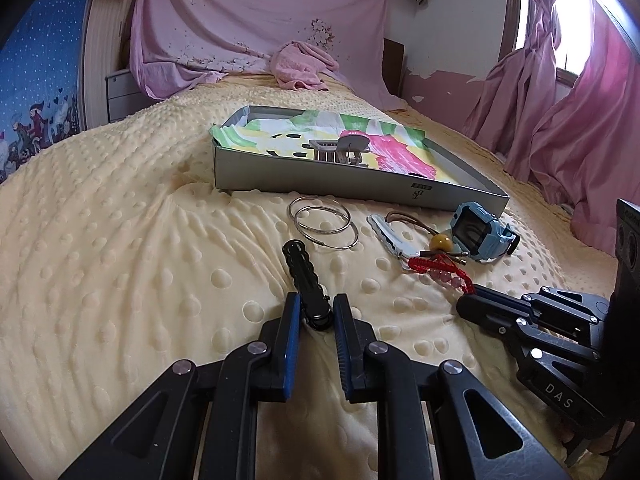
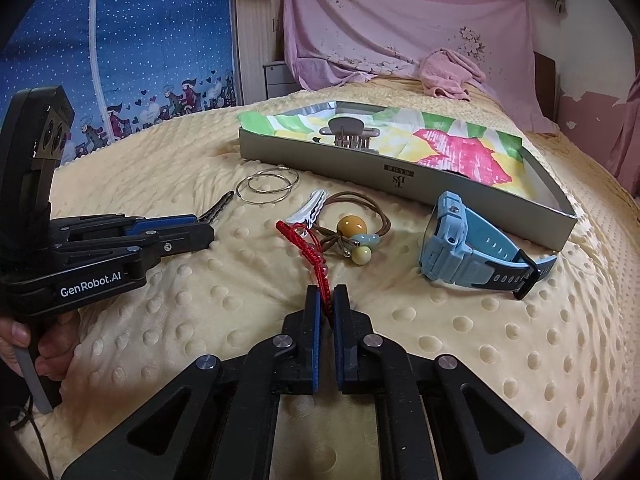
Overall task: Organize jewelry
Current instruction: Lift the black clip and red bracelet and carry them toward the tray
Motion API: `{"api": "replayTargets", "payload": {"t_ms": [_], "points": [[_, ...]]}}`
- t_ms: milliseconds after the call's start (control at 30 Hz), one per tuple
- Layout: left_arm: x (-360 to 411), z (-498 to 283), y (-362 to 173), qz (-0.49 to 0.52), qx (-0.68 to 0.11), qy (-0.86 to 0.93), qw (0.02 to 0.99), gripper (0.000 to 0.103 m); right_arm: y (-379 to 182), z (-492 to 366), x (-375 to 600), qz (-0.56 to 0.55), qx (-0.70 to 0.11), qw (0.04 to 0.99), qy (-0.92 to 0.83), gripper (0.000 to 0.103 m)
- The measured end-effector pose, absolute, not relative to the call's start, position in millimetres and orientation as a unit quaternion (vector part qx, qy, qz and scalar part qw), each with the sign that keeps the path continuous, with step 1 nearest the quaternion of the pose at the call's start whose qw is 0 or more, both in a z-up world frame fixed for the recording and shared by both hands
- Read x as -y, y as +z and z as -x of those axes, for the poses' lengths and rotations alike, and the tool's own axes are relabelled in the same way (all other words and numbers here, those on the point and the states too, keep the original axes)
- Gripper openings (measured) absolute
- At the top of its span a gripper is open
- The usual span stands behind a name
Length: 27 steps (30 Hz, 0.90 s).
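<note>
Two grippers rest low on the yellow blanket (image 1: 120,240) of the bed.

Through the left wrist view, my left gripper (image 1: 316,312) is clamped on the near end of a black clip (image 1: 305,276), which lies on the blanket and runs away from me. Just past its far tip lie two silver hoops (image 1: 324,222), overlapping. To their right sit a white clip (image 1: 386,234), a brown hair tie (image 1: 404,218) with a yellow bead, and a blue watch (image 1: 478,236). A red bracelet (image 1: 436,268) runs from the white clip toward my right gripper (image 1: 470,300), whose jaws look closed at the cord's end. Beyond all this, toward the head of the bed, sits a grey box (image 1: 320,178) lined with coloured paper; a grey claw clip (image 1: 338,150) lies inside it.

Through the right wrist view, my right gripper (image 2: 327,300) is pinched on the near end of the red bracelet (image 2: 308,248), with the rest trailing over the blanket (image 2: 500,340) to the white clip (image 2: 308,210). The hair tie (image 2: 352,216) lies just beside it, the watch (image 2: 464,244) further right, near the box (image 2: 360,168). The hoops (image 2: 266,186) lie left of centre. At the left edge, a hand (image 2: 44,352) holds the left gripper (image 2: 206,222), closed on the black clip (image 2: 220,206).
</note>
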<state>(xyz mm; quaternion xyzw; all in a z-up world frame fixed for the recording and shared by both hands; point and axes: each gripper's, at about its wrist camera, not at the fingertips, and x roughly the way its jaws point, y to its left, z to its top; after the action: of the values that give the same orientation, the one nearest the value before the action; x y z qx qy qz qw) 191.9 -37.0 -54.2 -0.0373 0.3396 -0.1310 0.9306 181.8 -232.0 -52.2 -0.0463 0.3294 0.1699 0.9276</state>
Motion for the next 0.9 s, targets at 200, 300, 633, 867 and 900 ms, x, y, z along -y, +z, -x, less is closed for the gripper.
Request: {"api": "replayTargets", "payload": {"t_ms": [200, 300, 633, 867, 900], "points": [[36, -186, -52, 0.043, -0.33, -0.132, 0.934, 0.016, -49, -181, 236, 0.035, -0.319, 0.932, 0.169, 0.005], [34, -180, -51, 0.049, -0.32, -0.13, 0.937, 0.016, -46, -178, 237, 0.036, -0.309, 0.936, 0.167, 0.005], [28, -165, -43, 0.072, -0.279, -0.136, 0.948, 0.016, -32, -172, 242, 0.025, -0.274, 0.948, 0.157, 0.005], [33, -154, -31, 0.068, -0.239, -0.151, 0.957, 0.016, -21, -174, 247, 0.008, -0.256, 0.954, 0.156, 0.005], [33, -153, -29, 0.067, -0.235, -0.154, 0.957, 0.016, -20, -175, 247, 0.006, -0.254, 0.954, 0.156, 0.005]]}}
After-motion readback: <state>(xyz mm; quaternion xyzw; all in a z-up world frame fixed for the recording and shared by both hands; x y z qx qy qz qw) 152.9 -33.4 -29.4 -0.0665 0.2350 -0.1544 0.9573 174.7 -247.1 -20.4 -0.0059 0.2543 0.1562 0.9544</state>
